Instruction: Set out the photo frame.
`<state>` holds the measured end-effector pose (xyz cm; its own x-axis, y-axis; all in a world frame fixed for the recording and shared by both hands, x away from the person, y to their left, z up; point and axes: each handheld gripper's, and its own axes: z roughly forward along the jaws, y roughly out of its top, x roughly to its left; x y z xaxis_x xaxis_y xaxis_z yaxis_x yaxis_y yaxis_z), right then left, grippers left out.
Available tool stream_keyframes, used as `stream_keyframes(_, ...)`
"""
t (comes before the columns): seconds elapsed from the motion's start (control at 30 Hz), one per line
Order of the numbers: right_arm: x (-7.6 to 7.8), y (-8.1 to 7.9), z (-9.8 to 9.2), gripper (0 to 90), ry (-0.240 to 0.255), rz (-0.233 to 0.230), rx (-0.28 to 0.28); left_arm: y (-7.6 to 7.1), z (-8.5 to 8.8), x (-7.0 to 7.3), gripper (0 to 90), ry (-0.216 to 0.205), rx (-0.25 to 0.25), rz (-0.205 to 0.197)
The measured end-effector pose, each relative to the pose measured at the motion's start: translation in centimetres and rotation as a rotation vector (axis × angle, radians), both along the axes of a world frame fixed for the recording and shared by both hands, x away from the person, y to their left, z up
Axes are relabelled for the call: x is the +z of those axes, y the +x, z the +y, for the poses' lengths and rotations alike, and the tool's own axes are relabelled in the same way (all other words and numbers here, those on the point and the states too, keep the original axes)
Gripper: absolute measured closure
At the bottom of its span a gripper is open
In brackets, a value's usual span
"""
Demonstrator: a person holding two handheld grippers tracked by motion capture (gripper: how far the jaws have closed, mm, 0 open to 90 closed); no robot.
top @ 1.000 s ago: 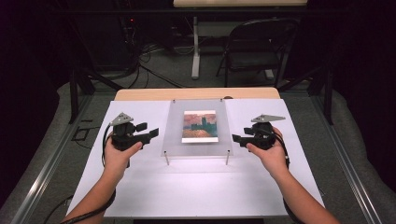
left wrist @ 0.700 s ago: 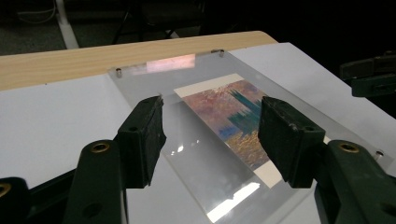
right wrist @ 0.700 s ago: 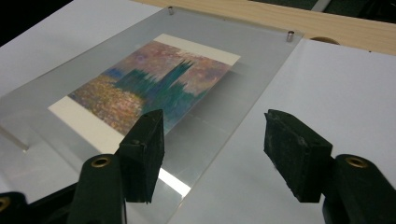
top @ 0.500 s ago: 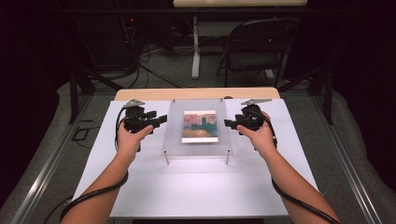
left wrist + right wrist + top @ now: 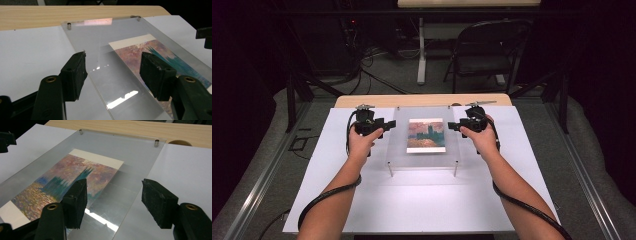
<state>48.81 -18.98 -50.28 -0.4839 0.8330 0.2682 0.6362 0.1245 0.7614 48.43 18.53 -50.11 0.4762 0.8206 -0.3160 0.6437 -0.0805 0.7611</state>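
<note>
While I am looking along the left tongs [image 5: 113, 72], I am seeing their two black jaws standing wide apart, one on each side of the left edge of the clear acrylic frame [image 5: 105, 62], with nothing pressed between the pads [image 5: 75, 75]. The right tongs [image 5: 115, 202] are standing just as wide, straddling the frame's right edge, and I cannot tell from this angle whether either set is touching the acrylic or only hovering above it. The frame is lying flat in the middle of the worktop [image 5: 422, 205], raised on small metal standoffs [image 5: 156, 143] at its corners, and it is sandwiching a painted print [image 5: 426, 135] of orange sky, teal towers and water.

In the high view, I am holding the left tongs [image 5: 382, 125] at the frame's left side and the right tongs [image 5: 454, 125] at its right side, both pointing inward towards each other and sitting near the frame's far half. My forearms are reaching in from the near edge and angling slightly inward, with a black cable [image 5: 324, 197] trailing along each one.

White sheeting is covering most of the worktop, with a strip of pale wood showing at the far edge. Beyond it the room is looking dark, with a folding chair [image 5: 484, 55], a table leg [image 5: 422, 50] and loose cables on the grey floor.
</note>
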Motion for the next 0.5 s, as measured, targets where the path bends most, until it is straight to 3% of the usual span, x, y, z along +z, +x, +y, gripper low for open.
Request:
stream_keyframes(0.2, -1.0, 0.6, 0.4, 36.8, -0.007, 0.014, -0.001, 0.9, -0.6, -1.5, 37.7, 0.001, -0.005, 0.025)
stream_keyframes(0.5, -2.0, 1.2, 0.5, 36.8, 0.021, 0.055, -0.003, 1.3, -1.2, -3.2, 37.8, -0.017, -0.008, 0.065)
